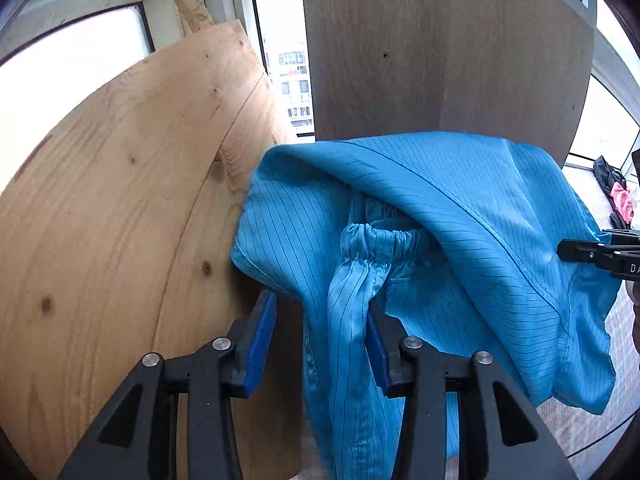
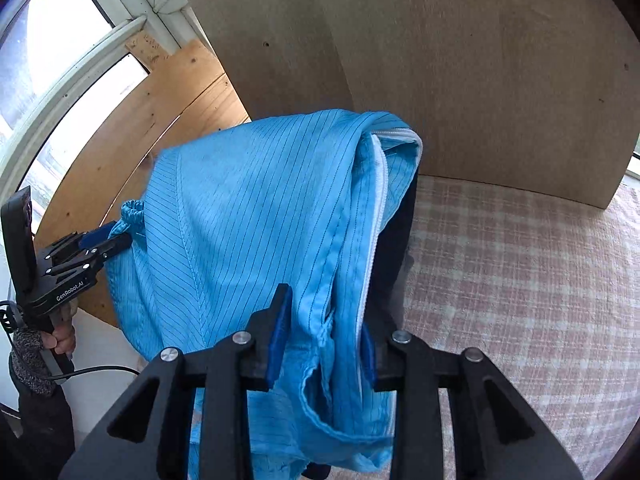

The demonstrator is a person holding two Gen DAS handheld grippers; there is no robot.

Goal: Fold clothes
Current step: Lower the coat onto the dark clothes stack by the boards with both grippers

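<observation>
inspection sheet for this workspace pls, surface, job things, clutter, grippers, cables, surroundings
surface: pink-and-white checked cloth covers it, bare to the right of the garment
job's things: blue pinstriped garment, bunched; white zipper along one edge, elastic cuff showing
clutter: dark and pink bundle at the far right edge
grippers: left gripper fingers apart, a fold of the garment between them; right gripper fingers apart, the zipper edge between them
cables: black cable trailing below the left gripper's handle
surroundings: pale plywood sheet and grey-brown board leaning upright behind; windows beyond
</observation>
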